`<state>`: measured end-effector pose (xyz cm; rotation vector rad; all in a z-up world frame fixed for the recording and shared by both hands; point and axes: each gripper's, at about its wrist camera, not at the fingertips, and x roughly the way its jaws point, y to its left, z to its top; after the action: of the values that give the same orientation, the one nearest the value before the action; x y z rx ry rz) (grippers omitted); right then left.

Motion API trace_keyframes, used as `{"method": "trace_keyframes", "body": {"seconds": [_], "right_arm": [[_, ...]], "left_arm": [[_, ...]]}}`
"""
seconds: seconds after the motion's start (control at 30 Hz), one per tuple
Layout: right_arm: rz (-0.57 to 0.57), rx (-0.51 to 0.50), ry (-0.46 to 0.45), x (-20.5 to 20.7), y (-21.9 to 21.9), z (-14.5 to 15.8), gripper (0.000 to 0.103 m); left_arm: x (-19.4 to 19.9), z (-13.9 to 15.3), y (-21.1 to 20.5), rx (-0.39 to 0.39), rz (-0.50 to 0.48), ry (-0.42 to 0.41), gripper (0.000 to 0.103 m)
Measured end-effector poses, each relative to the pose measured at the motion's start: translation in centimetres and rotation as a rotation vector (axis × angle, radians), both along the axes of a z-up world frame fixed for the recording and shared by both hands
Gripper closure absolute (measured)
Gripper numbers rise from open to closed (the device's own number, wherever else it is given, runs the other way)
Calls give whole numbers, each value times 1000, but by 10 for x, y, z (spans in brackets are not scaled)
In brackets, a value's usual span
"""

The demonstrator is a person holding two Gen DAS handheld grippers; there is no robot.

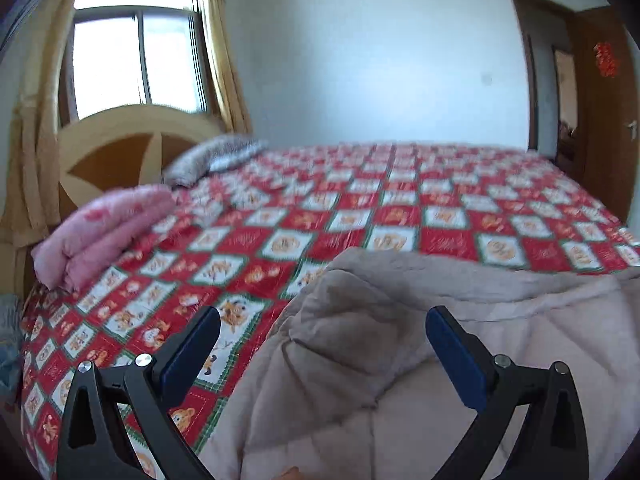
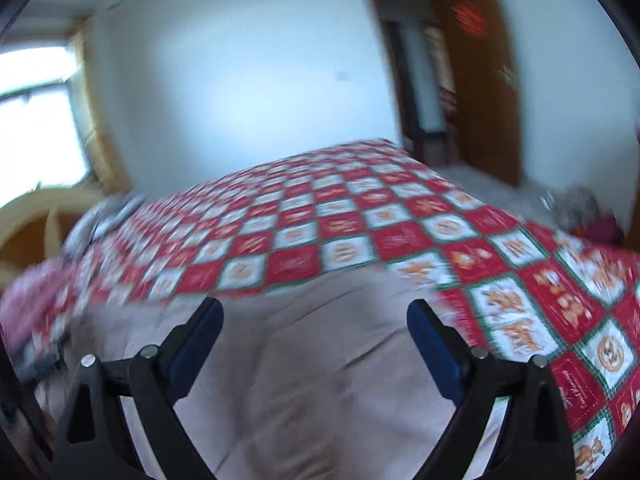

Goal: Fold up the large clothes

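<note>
A large beige quilted garment (image 1: pixel 420 360) lies on the near part of the bed, with a bunched fold at its left end. My left gripper (image 1: pixel 323 340) is open above that fold, its blue-padded fingers apart and holding nothing. In the right wrist view the same garment (image 2: pixel 312 360) spreads under my right gripper (image 2: pixel 315 332), which is open and empty over it. That view is blurred.
The bed has a red, white and green checked cover (image 1: pixel 360 208). A folded pink blanket (image 1: pixel 104 232) and a grey pillow (image 1: pixel 212 160) lie at the headboard (image 1: pixel 104 148). An open brown door (image 2: pixel 480 76) stands at the far right, beyond the bed's foot.
</note>
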<state>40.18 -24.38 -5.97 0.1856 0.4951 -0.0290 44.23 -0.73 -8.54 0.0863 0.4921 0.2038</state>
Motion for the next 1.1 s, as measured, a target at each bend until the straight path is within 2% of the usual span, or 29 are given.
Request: {"method": "trace_keyframes", "body": {"seconds": [0.1,0.2,0.27,0.33,0.47,0.57,0.73,1.1], "right_arm": [[106,-119,49,7,48,-27,8],[91,-180,103,32,64,-51,8],[71,-182,182,56,58,-63,8],[56,-164,216,68,50,-70,8],[51,-112,246,81,37,-83,3],[53,-120,251,78,40,-89,0],[60,-125,281,80,41,-94,0],[56,-140,318,87,44,-104,0]], "left_arm": [[-10,-3,-20,23,-55,-22,1],[16,-16,-34,106,-49,15,1],[41,-24,-31,129,-23,46,1],[60,-33,-25,113,-5,103,1],[89,-62,-6,12,11,225,1],[92,-74,-1,-43,-1,236,1],[97,-84,3,-86,-11,255,1],[104,-95,4,-116,-21,281,1]]}}
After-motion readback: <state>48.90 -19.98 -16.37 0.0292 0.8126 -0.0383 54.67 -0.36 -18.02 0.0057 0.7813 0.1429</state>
